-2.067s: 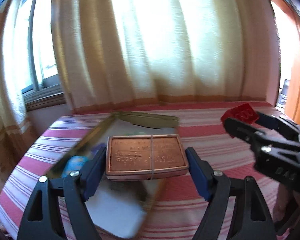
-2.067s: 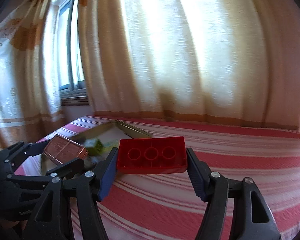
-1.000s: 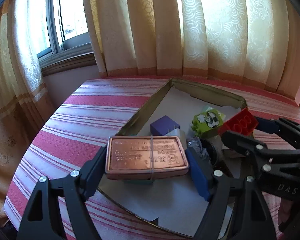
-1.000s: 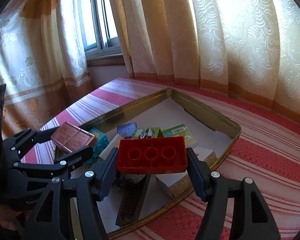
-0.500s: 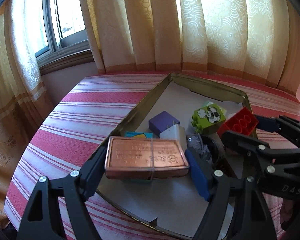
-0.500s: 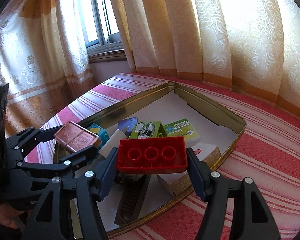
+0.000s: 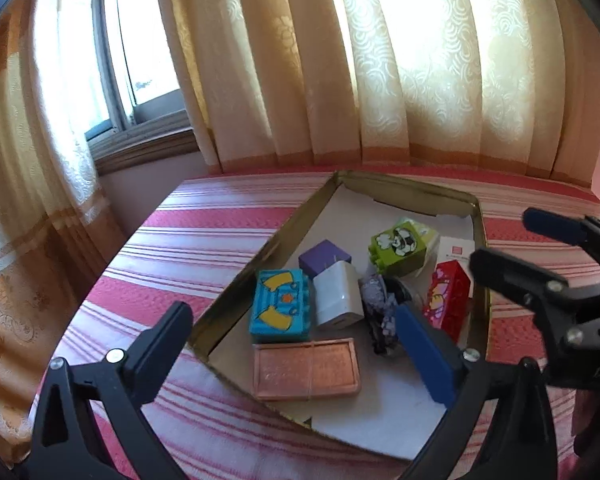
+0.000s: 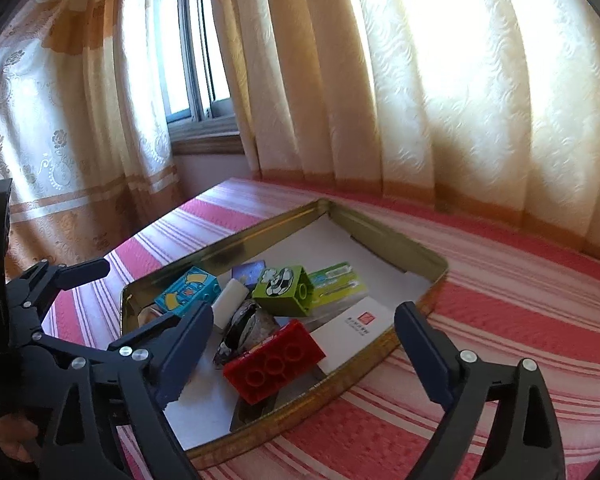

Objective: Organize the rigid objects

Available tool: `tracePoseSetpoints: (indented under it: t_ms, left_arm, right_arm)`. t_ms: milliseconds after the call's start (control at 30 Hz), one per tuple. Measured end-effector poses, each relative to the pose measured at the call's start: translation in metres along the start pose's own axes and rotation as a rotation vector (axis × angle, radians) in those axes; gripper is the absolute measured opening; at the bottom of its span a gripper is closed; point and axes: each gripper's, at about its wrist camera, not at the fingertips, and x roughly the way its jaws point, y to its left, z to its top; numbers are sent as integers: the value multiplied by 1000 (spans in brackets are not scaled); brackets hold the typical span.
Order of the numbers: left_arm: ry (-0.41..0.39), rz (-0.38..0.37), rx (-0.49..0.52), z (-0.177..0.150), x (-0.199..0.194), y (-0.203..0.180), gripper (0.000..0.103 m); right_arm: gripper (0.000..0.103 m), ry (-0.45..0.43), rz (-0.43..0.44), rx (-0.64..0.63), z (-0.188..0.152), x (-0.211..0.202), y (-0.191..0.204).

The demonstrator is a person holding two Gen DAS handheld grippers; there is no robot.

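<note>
Here, I am looking down both wrist cameras at a shallow rectangular gold metal tray (image 7: 416, 192) lined with white paper, sitting on a red and white striped cloth (image 7: 204, 240) in front of cream patterned curtains (image 7: 380, 60).

My left gripper (image 7: 300, 340) is hovering over the near corner of the tray with its jaws spread wide and nothing between them. Lying flat on the white paper just below it is the copper-coloured rectangular metal tin (image 7: 306, 369), close to the tray's near edge. Just behind the tin, a turquoise toy brick with yellow shapes (image 7: 281, 306) is sitting beside a white plastic plug-like block (image 7: 338, 298), with a small purple cube (image 7: 325, 258) behind them.

My right gripper (image 8: 304, 344) is also spread wide, gripping nothing. The red plastic building brick with round sockets (image 8: 274, 361) is resting tilted inside the tray, near its right-hand rim (in the left view it shows a pink and yellow printed face). Next to it a crumpled dark and silver object (image 8: 244, 330) is lying; I cannot tell what it is. A lime green toy brick with a black and white picture (image 8: 286, 290) is standing behind, with a green printed card (image 8: 336, 280) past it and a white card with a small red square (image 8: 354, 330) lying to the red brick's right.
</note>
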Motion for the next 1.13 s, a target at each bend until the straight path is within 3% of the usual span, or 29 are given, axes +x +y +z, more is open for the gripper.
tracePoseSetpoints:
  t_ms: [500,1133]
  left_arm:
    - [-32,34,-49,-3,-35,21,103]
    - [-64,37,-30,-9,-33,13,103]
  right_arm:
    - [95,-105,32,-31,7,-53,21]
    - [96,-91,34,-59,-1,-51,28]
